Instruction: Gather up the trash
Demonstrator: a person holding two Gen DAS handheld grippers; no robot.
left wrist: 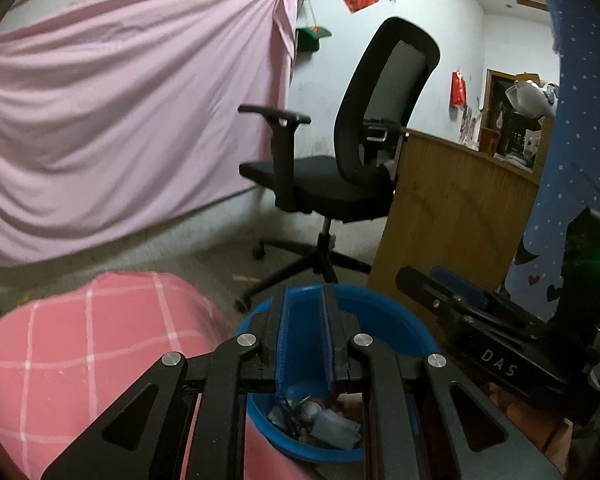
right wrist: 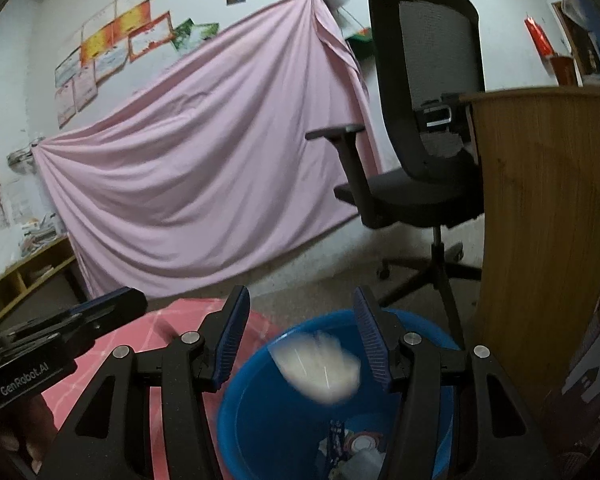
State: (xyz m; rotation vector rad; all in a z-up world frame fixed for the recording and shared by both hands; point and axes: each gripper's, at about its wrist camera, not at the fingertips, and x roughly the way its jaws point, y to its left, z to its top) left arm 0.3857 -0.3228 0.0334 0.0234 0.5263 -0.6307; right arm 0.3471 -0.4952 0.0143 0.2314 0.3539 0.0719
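Observation:
A blue plastic bin (left wrist: pixel 400 320) stands on the floor and holds several pieces of trash (left wrist: pixel 324 420). My left gripper (left wrist: pixel 305 304) hangs over the bin's left rim, its jaws a narrow gap apart with nothing between them. In the right wrist view my right gripper (right wrist: pixel 302 312) is open above the same bin (right wrist: pixel 256 412). A blurred whitish crumpled piece (right wrist: pixel 320 364) is in the air between and below its fingers, over the bin's mouth. More trash (right wrist: pixel 356 448) lies at the bottom.
A pink checked cushion (left wrist: pixel 80 352) lies left of the bin. A black office chair (left wrist: pixel 340 168) and a wooden panel (left wrist: pixel 452 220) stand behind it. A pink sheet (left wrist: pixel 120 100) hangs on the far wall. My right gripper's body (left wrist: pixel 480 332) is right of the bin.

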